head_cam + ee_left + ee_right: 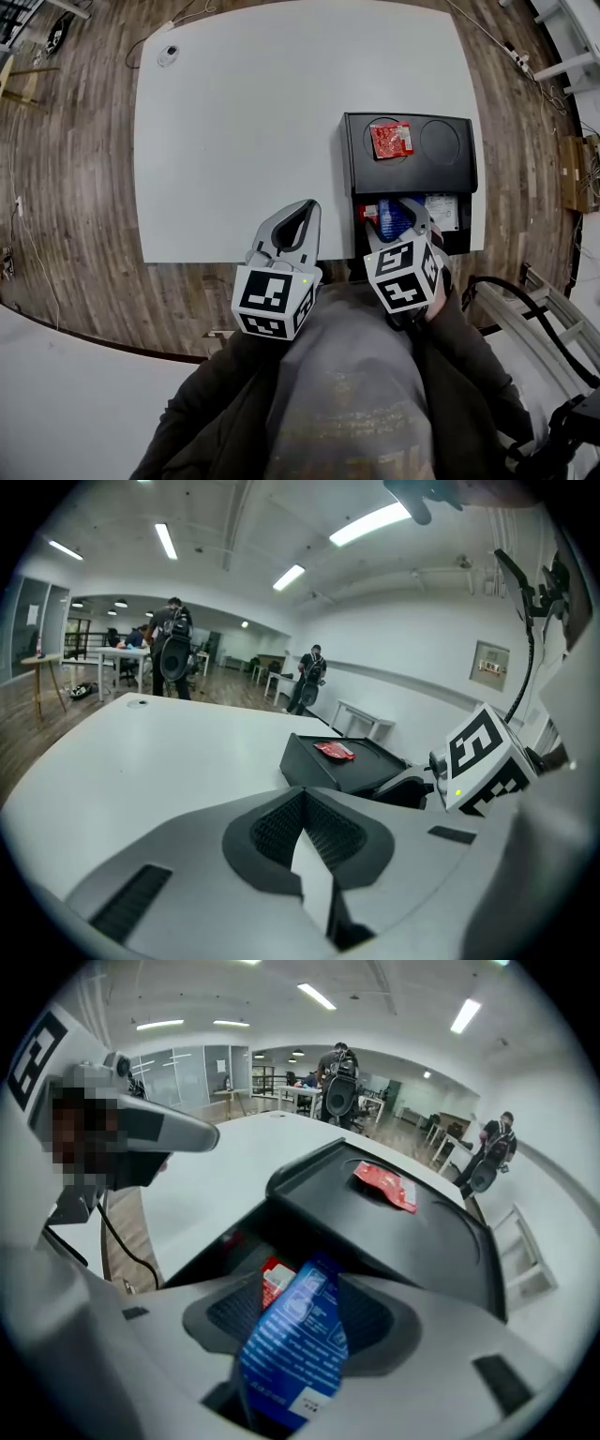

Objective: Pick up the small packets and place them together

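Left gripper (pixel 307 208): jaws pressed together on nothing, over the near edge of the table (pixel 244 141). Right gripper (pixel 401 214): jaws spread wide, pointing down into the near bin of the tray (pixel 452 176), with the blue packet (pixel 295 1340) standing loose between the pads, not pinched. Likely a pickup: square the pads on its flat faces, close mid-height clear of the red-white packet (pixel 275 1279) just beside it, then lift straight toward the red packet (pixel 391 140) on the tray's top. Blue packet is a flat, glossy sachet with white print, tilted, probably limp and slippery.
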`<control>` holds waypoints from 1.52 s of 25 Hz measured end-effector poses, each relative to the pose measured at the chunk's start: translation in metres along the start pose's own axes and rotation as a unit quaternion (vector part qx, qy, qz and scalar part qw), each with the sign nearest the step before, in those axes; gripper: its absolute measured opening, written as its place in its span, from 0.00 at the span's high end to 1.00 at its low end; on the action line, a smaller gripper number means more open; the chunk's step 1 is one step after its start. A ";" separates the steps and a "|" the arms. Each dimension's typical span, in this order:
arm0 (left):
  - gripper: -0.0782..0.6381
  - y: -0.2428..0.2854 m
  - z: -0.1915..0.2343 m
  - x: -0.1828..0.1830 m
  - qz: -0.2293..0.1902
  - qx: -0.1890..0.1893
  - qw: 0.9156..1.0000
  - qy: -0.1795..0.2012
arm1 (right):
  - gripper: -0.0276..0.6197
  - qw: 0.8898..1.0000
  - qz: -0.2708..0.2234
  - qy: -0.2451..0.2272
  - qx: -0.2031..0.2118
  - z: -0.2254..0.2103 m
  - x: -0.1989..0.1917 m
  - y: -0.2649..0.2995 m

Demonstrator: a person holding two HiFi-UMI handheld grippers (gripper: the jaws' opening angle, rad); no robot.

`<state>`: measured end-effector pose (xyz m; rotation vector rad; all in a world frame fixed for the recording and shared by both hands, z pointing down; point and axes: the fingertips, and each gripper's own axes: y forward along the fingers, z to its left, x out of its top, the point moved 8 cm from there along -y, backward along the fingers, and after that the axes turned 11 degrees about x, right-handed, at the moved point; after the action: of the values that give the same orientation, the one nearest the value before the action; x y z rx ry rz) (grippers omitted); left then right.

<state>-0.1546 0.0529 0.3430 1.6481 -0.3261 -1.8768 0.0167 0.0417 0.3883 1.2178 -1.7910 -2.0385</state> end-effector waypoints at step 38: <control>0.89 -0.042 -0.034 -0.010 -0.029 -0.054 0.997 0.047 | 0.94 0.993 -0.085 -0.045 -0.065 0.046 -0.020 -0.092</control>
<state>-0.1338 0.0981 0.3212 1.6825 -0.1367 -1.8191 0.0342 0.1130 0.3133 1.2986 -1.6101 -2.2989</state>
